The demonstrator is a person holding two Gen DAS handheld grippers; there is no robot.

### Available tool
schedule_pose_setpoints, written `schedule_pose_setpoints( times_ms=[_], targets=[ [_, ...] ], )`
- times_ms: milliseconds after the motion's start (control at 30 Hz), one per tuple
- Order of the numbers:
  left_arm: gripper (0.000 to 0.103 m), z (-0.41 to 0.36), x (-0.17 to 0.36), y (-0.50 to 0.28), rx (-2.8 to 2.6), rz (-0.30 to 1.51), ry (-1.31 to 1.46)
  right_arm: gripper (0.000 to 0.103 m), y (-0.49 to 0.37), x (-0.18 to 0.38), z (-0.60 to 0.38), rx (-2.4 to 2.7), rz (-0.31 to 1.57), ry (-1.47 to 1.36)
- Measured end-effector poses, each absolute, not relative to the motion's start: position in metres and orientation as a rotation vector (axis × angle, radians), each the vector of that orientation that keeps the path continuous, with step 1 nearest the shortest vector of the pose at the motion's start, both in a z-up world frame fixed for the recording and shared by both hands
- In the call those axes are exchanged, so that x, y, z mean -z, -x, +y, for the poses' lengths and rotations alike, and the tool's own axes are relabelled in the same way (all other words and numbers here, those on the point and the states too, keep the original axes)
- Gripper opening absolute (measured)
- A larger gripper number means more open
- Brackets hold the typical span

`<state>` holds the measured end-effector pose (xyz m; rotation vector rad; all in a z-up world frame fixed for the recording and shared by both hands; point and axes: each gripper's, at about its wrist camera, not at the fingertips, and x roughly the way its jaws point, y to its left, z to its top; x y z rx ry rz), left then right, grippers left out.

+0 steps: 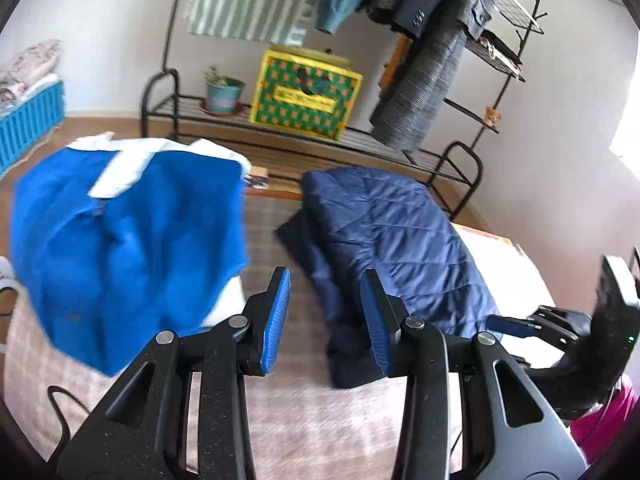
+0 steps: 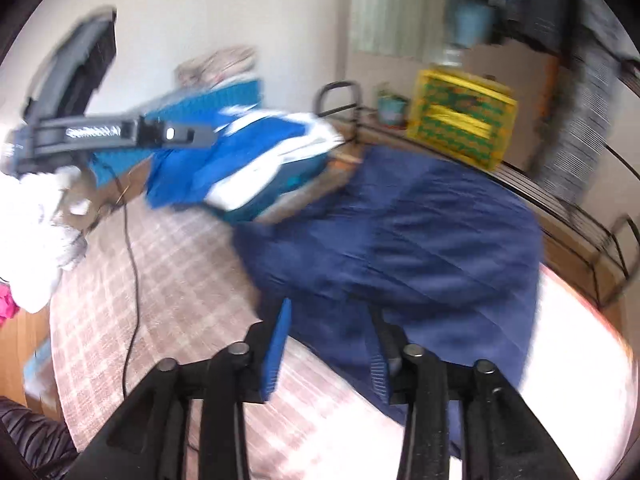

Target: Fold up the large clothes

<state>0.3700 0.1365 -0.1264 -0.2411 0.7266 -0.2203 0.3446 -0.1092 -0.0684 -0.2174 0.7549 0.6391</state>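
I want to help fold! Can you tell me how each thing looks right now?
Blue jacket: folded, lying on the rug.
Navy quilted coat: lying on the rug, not in either gripper.
Left hand-held gripper: open, holding nothing.
Right hand-held gripper: open, over the coat's near edge.
Hanging clothes: on the rack.

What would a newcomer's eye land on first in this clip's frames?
Two garments on the pink checked bed cover stand out: a bright blue and white jacket bunched at the left and a navy quilted jacket lying to its right. Both the left gripper and the right gripper are open and hold nothing. Behind them, a yellow and green patterned box sits on the black metal rack.
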Motion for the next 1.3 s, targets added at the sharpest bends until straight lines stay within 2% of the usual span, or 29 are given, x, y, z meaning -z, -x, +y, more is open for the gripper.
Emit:
schedule_pose_setpoints(
  times_ms=[133, 300, 367, 400, 433, 467, 500, 533, 567, 700, 800, 1033, 1133, 1300],
  targets=[
    [0.039, 0.111, 0.135, -0.406, 0.272, 0.762, 0.221, 0.048, -0.347, 0.075, -0.173, -0.486, 0.785, 0.114],
    [0.039, 0.081, 0.180, -0.427, 0.277, 0.845, 0.135, 0.055, -0.367, 0.105, -0.224, -0.370, 0.926, -0.041],
    [0.039, 0.073, 0.213, -0.427, 0.256, 0.912, 0.095, 0.064, -0.374, 0.113, -0.237, -0.365, 0.944, -0.106],
    [0.039, 0.071, 0.227, -0.426, 0.248, 0.942, 0.081, 0.072, -0.378, 0.115, -0.242, -0.366, 0.947, -0.121],
    [0.039, 0.070, 0.242, -0.425, 0.247, 0.966, 0.082, 0.073, -0.381, 0.118, -0.245, -0.367, 0.948, -0.133],
    [0.040, 0.071, 0.254, -0.422, 0.244, 0.973, 0.095, 0.072, -0.385, 0.121, -0.246, -0.369, 0.952, -0.146],
    [0.039, 0.070, 0.258, -0.420, 0.241, 0.969, 0.100, 0.061, -0.391, 0.126, -0.248, -0.374, 0.960, -0.158],
    [0.040, 0.070, 0.259, -0.418, 0.243, 0.956, 0.096, 0.045, -0.397, 0.132, -0.248, -0.381, 0.982, -0.165],
    [0.040, 0.068, 0.258, -0.416, 0.245, 0.953, 0.075, 0.041, -0.402, 0.139, -0.248, -0.375, 1.011, -0.160],
    [0.040, 0.066, 0.241, -0.412, 0.270, 0.982, 0.026, 0.042, -0.393, 0.144, -0.243, -0.365, 1.035, -0.067],
    [0.039, 0.071, 0.208, -0.407, 0.288, 0.937, 0.055, 0.033, -0.389, 0.129, -0.248, -0.364, 1.033, -0.021],
    [0.039, 0.058, 0.131, -0.445, 0.245, 0.762, 0.055, 0.034, -0.400, 0.065, -0.257, -0.389, 0.827, -0.005],
    [0.039, 0.046, 0.129, -0.484, 0.215, 0.752, 0.059, 0.035, -0.424, 0.051, -0.252, -0.385, 0.728, -0.011],
    [0.039, 0.037, 0.171, -0.542, 0.085, 0.850, 0.029, 0.035, -0.501, 0.071, -0.237, -0.405, 0.766, -0.019]
  ],
)
